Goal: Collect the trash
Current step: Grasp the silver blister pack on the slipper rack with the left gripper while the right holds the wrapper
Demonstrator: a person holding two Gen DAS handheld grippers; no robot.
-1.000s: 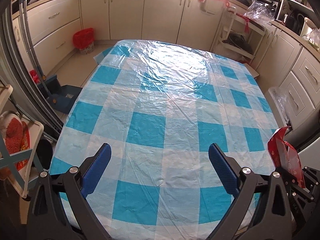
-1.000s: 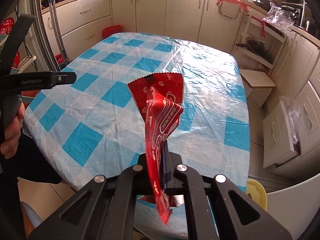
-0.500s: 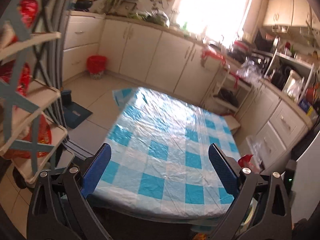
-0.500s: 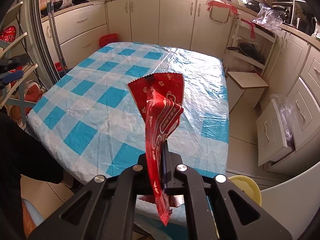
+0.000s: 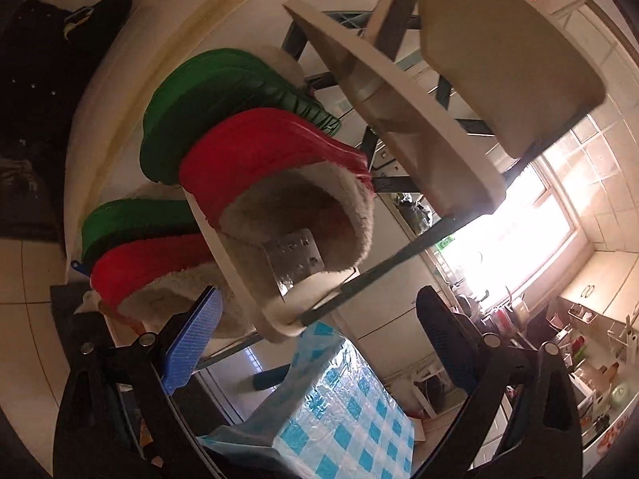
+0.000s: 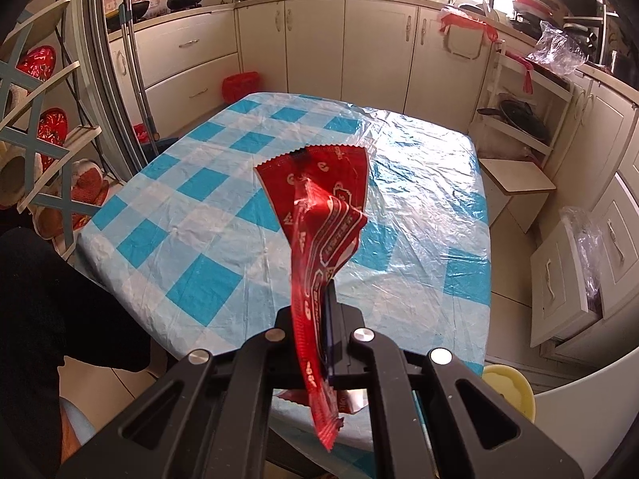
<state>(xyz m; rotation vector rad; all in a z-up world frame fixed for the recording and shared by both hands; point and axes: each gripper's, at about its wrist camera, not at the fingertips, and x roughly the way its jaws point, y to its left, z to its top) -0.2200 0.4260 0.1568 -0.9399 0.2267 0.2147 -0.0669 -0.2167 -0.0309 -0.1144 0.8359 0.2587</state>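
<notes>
My right gripper (image 6: 324, 311) is shut on a red snack wrapper (image 6: 319, 215), held upright above the near edge of the table with the blue-and-white checked cloth (image 6: 223, 167). The wrapper's lower end hangs below the jaws. My left gripper (image 5: 319, 319) is open and empty, tilted up and sideways, close to a white shoe rack (image 5: 247, 275) holding red and green slippers (image 5: 259, 147). The table shows small and low in the left wrist view (image 5: 343, 411).
A red bin (image 6: 239, 86) stands on the floor by the far cabinets. A yellow bucket (image 6: 509, 387) sits on the floor at the table's near right corner. The shoe rack (image 6: 48, 139) stands left of the table. A white stool (image 6: 515, 183) and open shelves stand to the right.
My left gripper swung away from the table, up and to the left, and now faces the shoe rack. My right gripper drew back and rose a little, still holding the wrapper.
</notes>
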